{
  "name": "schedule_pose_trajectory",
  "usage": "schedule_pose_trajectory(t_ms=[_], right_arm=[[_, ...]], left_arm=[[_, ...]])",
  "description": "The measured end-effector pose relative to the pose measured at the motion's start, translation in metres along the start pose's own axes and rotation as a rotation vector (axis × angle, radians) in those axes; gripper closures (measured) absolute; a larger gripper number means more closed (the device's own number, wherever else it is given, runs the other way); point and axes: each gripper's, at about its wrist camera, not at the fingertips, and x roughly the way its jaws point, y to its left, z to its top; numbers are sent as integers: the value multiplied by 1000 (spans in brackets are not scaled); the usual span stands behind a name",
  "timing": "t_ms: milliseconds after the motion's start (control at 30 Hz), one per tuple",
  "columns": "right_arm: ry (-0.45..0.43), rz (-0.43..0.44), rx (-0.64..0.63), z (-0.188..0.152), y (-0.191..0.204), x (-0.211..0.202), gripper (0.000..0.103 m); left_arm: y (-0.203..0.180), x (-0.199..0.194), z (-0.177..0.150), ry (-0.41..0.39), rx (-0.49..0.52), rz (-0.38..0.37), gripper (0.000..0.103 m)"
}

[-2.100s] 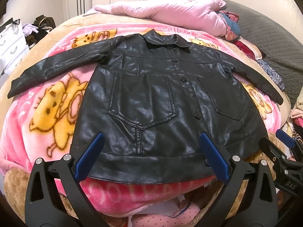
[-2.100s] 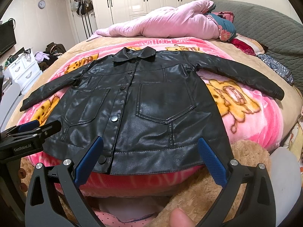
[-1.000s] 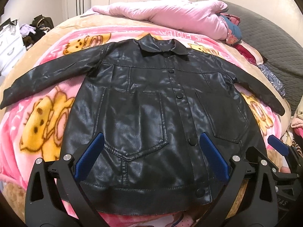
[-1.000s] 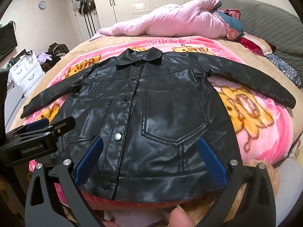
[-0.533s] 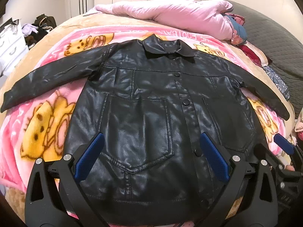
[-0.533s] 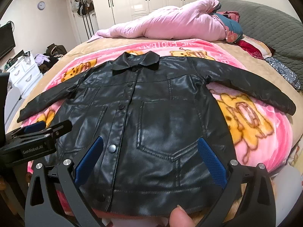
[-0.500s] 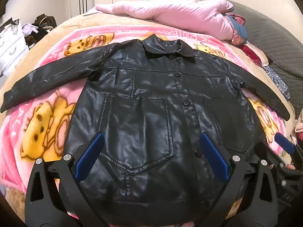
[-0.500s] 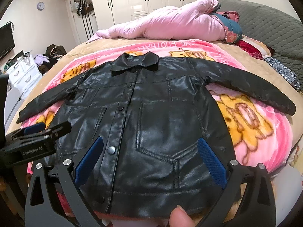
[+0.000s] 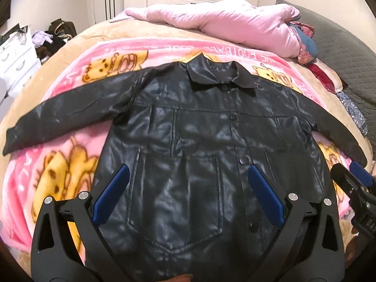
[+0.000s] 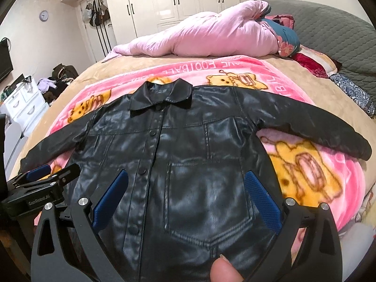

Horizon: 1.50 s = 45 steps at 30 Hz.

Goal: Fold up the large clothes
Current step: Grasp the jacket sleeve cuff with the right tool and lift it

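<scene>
Both grippers, left (image 9: pixel 185 195) and right (image 10: pixel 185 195), hang spread wide and empty just over the jacket's (image 9: pixel 206 155) lower front, side by side near its hem. That jacket lies flat and buttoned on the pink blanket (image 9: pixel 70 164), collar (image 9: pixel 221 75) at the far end, sleeves (image 9: pixel 70 112) flung out to either side. It looks heavy, slick and stiff, so I'd pinch a cuff or the hem edge, where a seam gives bite.

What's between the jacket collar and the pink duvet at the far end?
Only pink cartoon blanket and a strip of tan bedspread lie between the collar and the duvet; nothing else there, clearest in the right wrist view.
</scene>
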Motion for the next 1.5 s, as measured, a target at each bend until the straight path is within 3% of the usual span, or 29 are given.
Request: schedule_pose_trajectory(t_ms=[167,400,700,900,1300,1500], right_arm=[[10,2,1,24,-4,15,4],[8,31,101,82,-19,43,4],[13,15,234,116,-57,82,4],[18,-64,344,113,-109,103,4],[-25,-277,578,94,-207,102,4],[-56,-350,741,78,-258,91,4]], left_arm=[[0,7,16,2,0,6,9],[0,14,44,-20,-26,16,9],[-29,43,70,-2,12,-3,9],[-58,75,83,22,37,-93,9],[-135,140,95,99,113,-156,9],[-178,166,107,98,177,-194,9]])
